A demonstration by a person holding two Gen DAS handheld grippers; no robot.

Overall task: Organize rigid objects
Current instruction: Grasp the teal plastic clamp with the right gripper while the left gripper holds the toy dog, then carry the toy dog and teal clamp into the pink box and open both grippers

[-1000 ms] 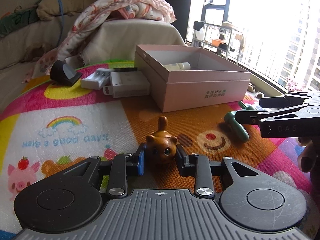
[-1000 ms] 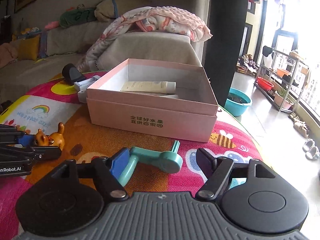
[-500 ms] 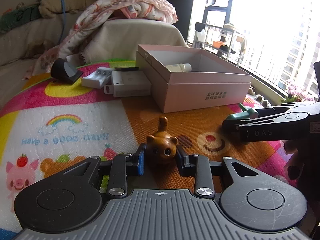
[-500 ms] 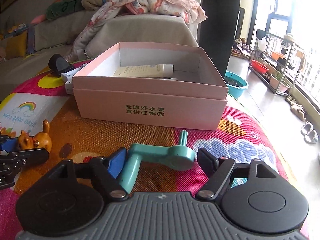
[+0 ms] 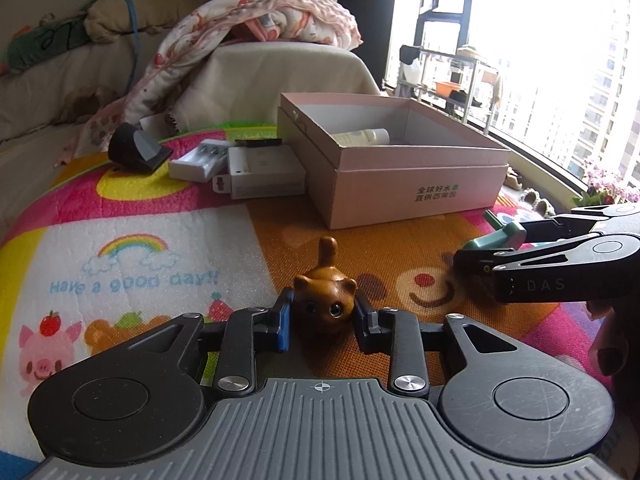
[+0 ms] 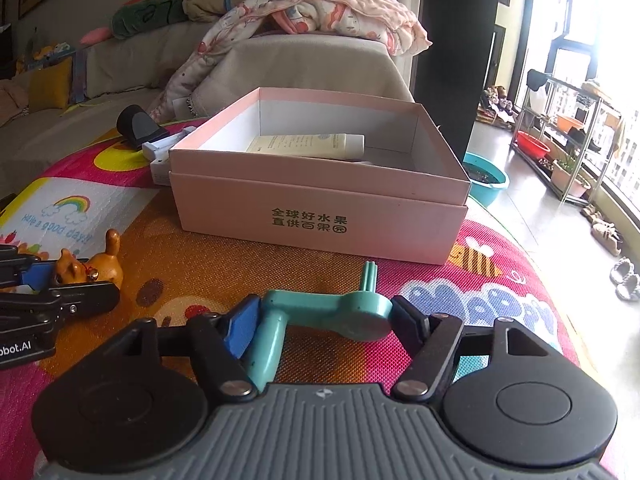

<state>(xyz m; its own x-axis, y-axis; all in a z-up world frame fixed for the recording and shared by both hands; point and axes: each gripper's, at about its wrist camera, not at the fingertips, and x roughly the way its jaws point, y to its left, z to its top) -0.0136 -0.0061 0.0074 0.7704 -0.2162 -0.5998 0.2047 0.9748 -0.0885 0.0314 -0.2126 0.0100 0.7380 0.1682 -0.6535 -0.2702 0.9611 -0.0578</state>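
My left gripper (image 5: 322,312) is shut on a small brown cat figurine (image 5: 325,300) that rests on the colourful play mat (image 5: 120,248). The figurine also shows in the right wrist view (image 6: 86,268). My right gripper (image 6: 324,314) is shut on a teal plastic crank handle (image 6: 320,314); the handle shows in the left wrist view (image 5: 498,236). An open pink box (image 6: 316,216) stands behind both, with a cream tube (image 6: 308,145) inside.
A white carton (image 5: 264,172), a white battery charger (image 5: 200,164) and a black wedge-shaped item (image 5: 134,150) lie left of the box. A sofa with a blanket (image 5: 256,28) is behind. A teal basin (image 6: 486,180) sits on the floor.
My right gripper has closed its fingers onto the teal crank handle and moved nearer the box. The left gripper still grips the cat figurine in place.
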